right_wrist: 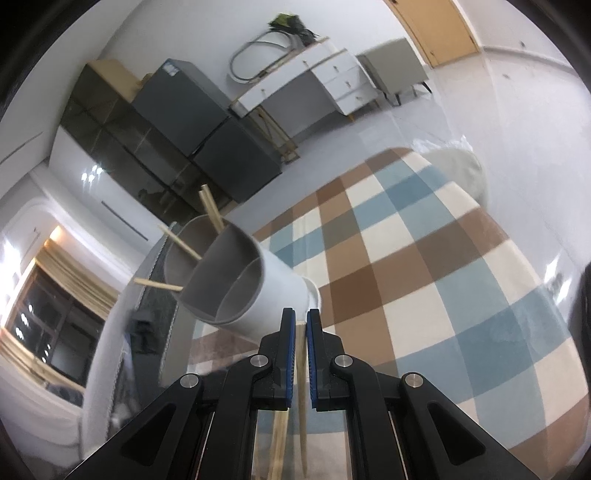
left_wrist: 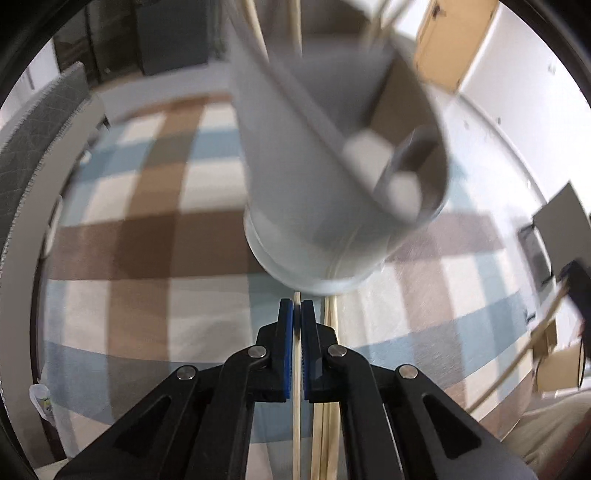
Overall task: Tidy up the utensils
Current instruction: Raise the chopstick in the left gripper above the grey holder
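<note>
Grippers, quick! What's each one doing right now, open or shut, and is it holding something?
Left gripper: shut on a chopstick.
Right gripper: shut on a wooden stick, beside the grey holder.

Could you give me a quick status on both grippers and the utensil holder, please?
Left gripper shut on a chopstick. Right gripper shut on another chopstick. Grey utensil holder ahead, chopsticks already inside. Nothing blocking.

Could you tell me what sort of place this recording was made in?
Probably a room in a home: a checked rug under a glass table, a white desk with drawers, dark cabinets and a wooden door.
</note>
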`<state>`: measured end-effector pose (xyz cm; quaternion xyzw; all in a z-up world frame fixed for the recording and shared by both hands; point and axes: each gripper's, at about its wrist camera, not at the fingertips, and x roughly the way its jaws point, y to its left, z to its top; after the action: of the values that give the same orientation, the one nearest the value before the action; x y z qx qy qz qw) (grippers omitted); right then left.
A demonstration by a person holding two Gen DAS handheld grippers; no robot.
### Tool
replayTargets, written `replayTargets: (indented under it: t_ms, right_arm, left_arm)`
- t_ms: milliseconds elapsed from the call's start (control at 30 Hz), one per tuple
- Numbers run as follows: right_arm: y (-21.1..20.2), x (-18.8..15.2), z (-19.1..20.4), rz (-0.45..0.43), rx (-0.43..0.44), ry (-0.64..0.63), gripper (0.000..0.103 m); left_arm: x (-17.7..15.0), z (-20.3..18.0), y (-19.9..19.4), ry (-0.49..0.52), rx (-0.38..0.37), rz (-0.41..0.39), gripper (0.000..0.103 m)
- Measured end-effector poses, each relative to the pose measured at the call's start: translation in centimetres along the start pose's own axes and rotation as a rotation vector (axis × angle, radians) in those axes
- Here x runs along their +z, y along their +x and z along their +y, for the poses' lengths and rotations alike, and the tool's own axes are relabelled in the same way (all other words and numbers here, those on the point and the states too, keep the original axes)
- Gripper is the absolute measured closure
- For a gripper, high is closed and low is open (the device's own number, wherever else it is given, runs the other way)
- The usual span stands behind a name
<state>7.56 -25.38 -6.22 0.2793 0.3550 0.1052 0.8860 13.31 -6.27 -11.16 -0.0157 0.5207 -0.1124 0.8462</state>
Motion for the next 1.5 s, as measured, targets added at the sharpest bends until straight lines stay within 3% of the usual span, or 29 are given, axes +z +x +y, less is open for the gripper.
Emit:
replayTargets:
  t_ms: [133, 333, 600, 1167, 1500]
  right_arm:
    - [-1.0, -0.6, 2.0, -0.032, 0.012, -0.092, 0.098]
    - [-2.9, -1.8, 4.3, -0.081, 0.015, -0.196, 0.098]
    - [-5.8, -3.2, 5.5, -0.16, -0.019, -0.245, 0.098]
    - [-6.8, -5.3, 6.8, -0.148, -0.059, -0.284, 0.098]
    - [-7.6, -5.0, 8.3, -0.199, -0.068, -0.309, 0.098]
  left_arm:
    - [-0.5, 0.0, -4.7, -0.031, 0.004, -0.158, 0.103]
    - [-2.8, 0.5, -7.6, -0.014, -0.002, -0.269, 0.103]
    - [-4.9, 0.7, -9.4, -0.012, -0.01, -0.3, 0.103]
    - [-5.8, 1.8, -11.1, -0.013, 0.016, -0.257, 0.103]
    - [-5.8, 0.5, -12.9, 0.11, -0.014, -0.253, 0.103]
